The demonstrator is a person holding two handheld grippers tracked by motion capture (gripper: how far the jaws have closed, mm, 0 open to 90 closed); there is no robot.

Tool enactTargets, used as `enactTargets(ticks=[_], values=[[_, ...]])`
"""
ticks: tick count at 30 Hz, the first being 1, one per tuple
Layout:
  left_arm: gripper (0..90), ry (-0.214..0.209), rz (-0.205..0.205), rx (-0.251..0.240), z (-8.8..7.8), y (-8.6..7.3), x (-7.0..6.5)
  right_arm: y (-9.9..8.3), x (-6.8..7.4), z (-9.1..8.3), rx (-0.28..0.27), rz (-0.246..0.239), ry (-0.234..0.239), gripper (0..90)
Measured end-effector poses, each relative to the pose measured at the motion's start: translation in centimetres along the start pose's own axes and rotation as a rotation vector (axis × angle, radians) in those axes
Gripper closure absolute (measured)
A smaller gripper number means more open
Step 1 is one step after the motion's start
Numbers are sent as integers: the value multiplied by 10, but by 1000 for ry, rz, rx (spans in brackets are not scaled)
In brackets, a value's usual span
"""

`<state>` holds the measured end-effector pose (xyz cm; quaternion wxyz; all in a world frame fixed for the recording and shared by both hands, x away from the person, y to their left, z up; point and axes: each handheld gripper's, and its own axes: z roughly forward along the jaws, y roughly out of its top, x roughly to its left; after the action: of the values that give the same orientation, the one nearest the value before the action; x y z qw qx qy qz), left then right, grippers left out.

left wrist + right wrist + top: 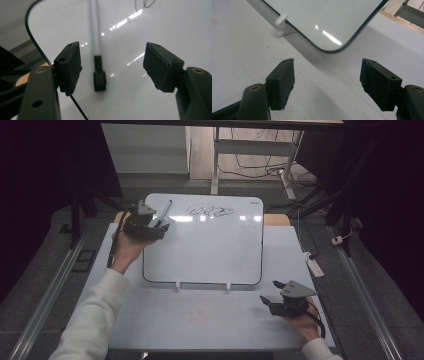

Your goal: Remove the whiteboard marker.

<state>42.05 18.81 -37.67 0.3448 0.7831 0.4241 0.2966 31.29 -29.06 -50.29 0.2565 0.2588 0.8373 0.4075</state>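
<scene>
My left gripper (pixel 112 67), jaws apart, straddles the marker (pixel 99 75) lying on the whiteboard (pixel 210 250), untouched; closing off-centre, I might roll it away. Right gripper (pixel 327 85) idles open.

A whiteboard (pixel 210 250) lies at the centre of the frame on the pale desk (pixel 200 320), a black scribble (pixel 210 212) near its upper edge. At its upper left corner the left claw (pixel 159 226) hovers beside a marker (pixel 164 212) lying on the board. At the lower right, the right claw (pixel 270 292) rests on the desk, jaws apart.
</scene>
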Motion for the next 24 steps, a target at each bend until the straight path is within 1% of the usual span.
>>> enactTargets(ticks=[1, 3, 6, 7, 8, 9, 10, 11, 14, 18, 19, 20, 24], values=[[335, 10, 1, -3, 5, 6, 2, 0, 0, 0, 2, 3, 0, 277], [351, 20, 10, -1, 10, 12, 4, -1, 0, 1, 5, 2, 0, 277], [389, 32, 20, 4, 18, 19, 7, -1, 0, 1, 3, -1, 5, 277], [405, 32, 20, 4, 18, 19, 7, -1, 1, 1, 2, -1, 6, 277], [405, 35, 20, 5, 20, 21, 8, -1, 1, 1, 2, -1, 6, 277], [439, 40, 25, 10, 25, 24, 10, -1, 1, 1, 4, -1, 5, 277], [461, 40, 25, 10, 25, 24, 10, -1, 1, 1, 4, -1, 5, 277], [477, 44, 29, 18, 28, 27, 11, -1, 1, 1, 5, 0, 5, 277], [537, 53, 40, 30, 33, 28, 12, -2, 0, 1, 7, 2, 4, 277], [621, 61, 43, 36, 37, 28, 12, -2, 0, 1, 8, 4, 3, 277], [640, 69, 54, 44, 38, 28, 12, -2, 0, 1, 8, 4, 2, 277], [657, 69, 54, 44, 38, 28, 12, -2, 0, 1, 8, 4, 1, 277], [727, 91, 81, 40, 40, 29, 10, -2, 0, 1, 8, 3, -2, 277]])
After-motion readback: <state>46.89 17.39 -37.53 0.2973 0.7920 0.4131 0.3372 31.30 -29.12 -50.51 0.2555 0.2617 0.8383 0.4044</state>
